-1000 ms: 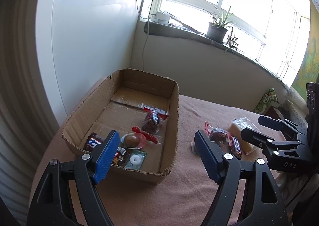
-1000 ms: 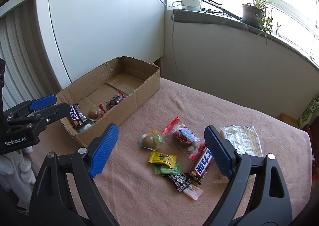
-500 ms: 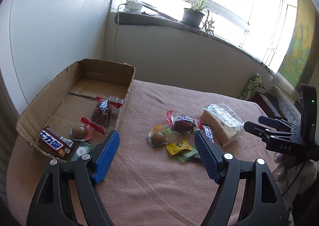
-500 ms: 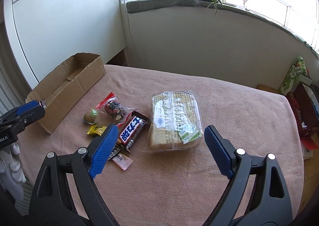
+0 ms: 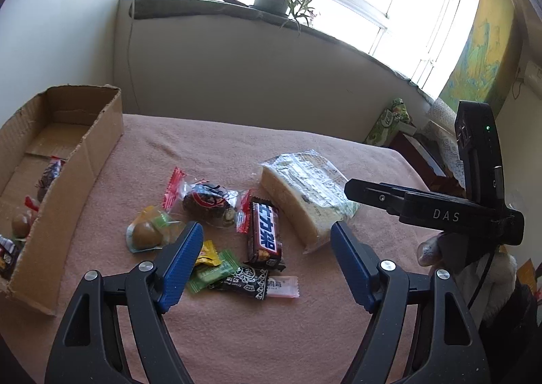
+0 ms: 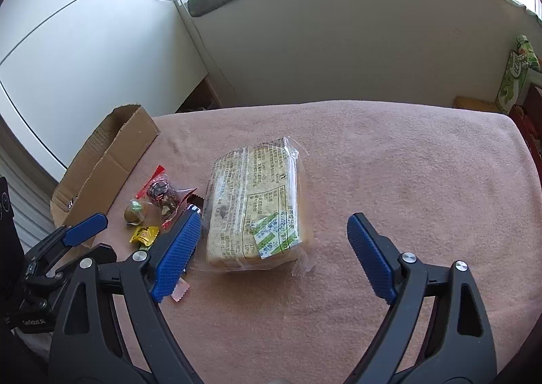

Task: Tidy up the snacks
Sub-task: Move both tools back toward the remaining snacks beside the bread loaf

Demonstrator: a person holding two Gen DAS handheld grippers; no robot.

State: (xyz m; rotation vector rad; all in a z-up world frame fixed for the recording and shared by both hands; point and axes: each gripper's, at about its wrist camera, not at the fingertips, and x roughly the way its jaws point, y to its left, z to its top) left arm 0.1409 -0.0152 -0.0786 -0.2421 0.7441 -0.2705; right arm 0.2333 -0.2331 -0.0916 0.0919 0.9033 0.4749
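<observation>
Snacks are only partly sorted: most lie loose on the pink tablecloth (image 6: 389,164), a few already in the cardboard box (image 5: 98,147) at the left edge.

Nearest the left gripper (image 5: 266,263), whose jaws stand wide apart and hold nothing, is a small cluster: a black patterned sachet (image 5: 249,280) with a pale pink packet (image 5: 283,284) touching its end, a green candy (image 5: 216,270) and a yellow candy (image 5: 209,253) partly hidden behind the left blue pad. Just beyond lie a dark chocolate bar (image 5: 264,235), a clear pouch with a brown egg-like snack (image 5: 147,235), and a red-edged bag of dark pieces (image 5: 206,201). All of these are still to be moved, by my judgement.

The right gripper (image 6: 271,250) is likewise spread open and empty, hovering over the wrapped bread loaf (image 6: 257,211), the largest item, which sits between its fingers' line of sight and just beside the chocolate bar. That loaf looks like the next pick, though nothing is gripped yet.

Farther left, the box holds at least four items: a bar at its near corner (image 5: 5,253), a brown egg-like snack (image 5: 20,225), a red-wrapped piece (image 5: 30,204) and a dark bag (image 5: 49,174). Much of its floor remains bare cardboard.

Roughly a third of the work looks done; eight pieces are left outside.
</observation>
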